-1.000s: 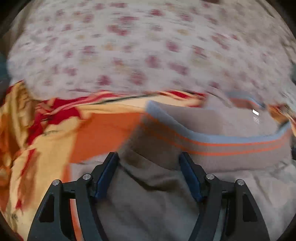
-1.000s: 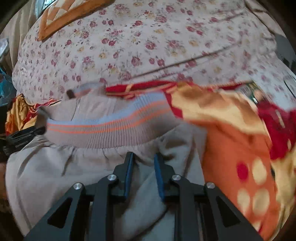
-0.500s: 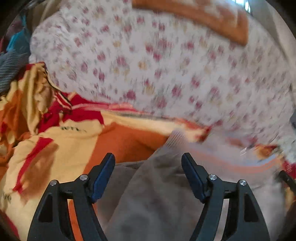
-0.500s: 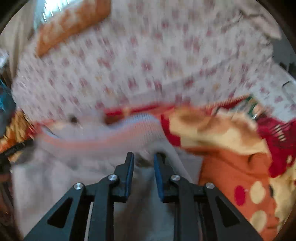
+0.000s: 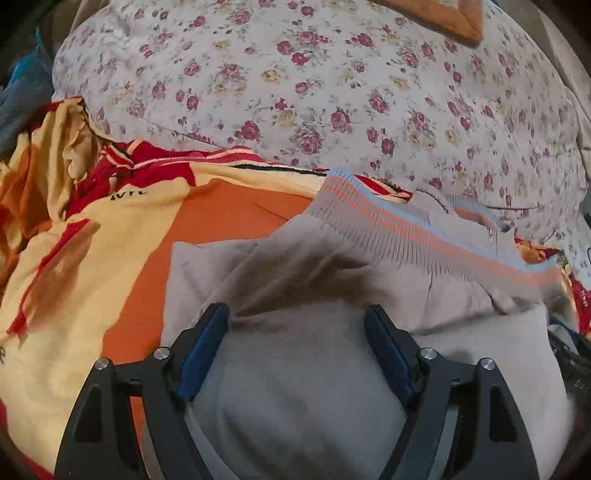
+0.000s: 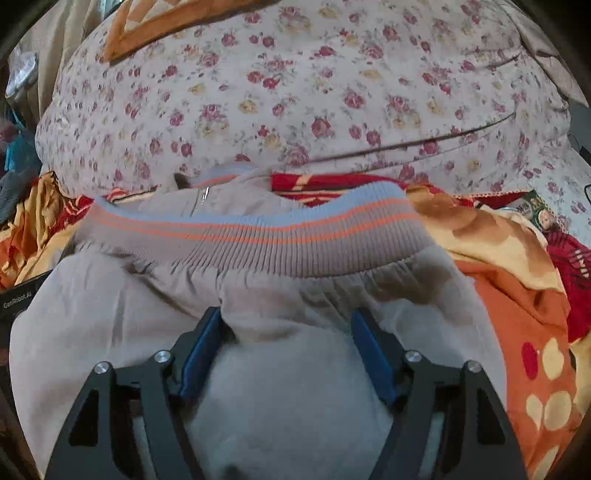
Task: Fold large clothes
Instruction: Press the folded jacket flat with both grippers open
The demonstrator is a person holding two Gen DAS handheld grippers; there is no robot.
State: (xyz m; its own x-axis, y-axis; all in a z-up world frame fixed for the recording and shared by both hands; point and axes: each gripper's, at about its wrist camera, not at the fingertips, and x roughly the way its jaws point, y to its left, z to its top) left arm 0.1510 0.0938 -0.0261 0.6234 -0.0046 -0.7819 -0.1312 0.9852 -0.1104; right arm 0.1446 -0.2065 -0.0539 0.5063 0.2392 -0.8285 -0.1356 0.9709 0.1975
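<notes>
A taupe sweatshirt (image 5: 314,266) with a ribbed hem striped in orange and pale blue (image 5: 417,229) lies folded on an orange, yellow and red blanket (image 5: 229,221). My left gripper (image 5: 297,321) is open just above its near fold, holding nothing. In the right wrist view the same sweatshirt (image 6: 147,295) and its ribbed hem (image 6: 258,240) fill the middle. My right gripper (image 6: 286,325) is open over the garment's near fold, empty.
A floral bedsheet (image 5: 332,92) covers the bed behind the blanket; it also shows in the right wrist view (image 6: 295,92). An orange cushion (image 6: 155,29) sits at the far edge. More clothes (image 5: 22,92) lie bunched at the left.
My right gripper has opened and let go of the sweatshirt fabric. My left gripper stayed open. Both views have swung and settled over the garment.
</notes>
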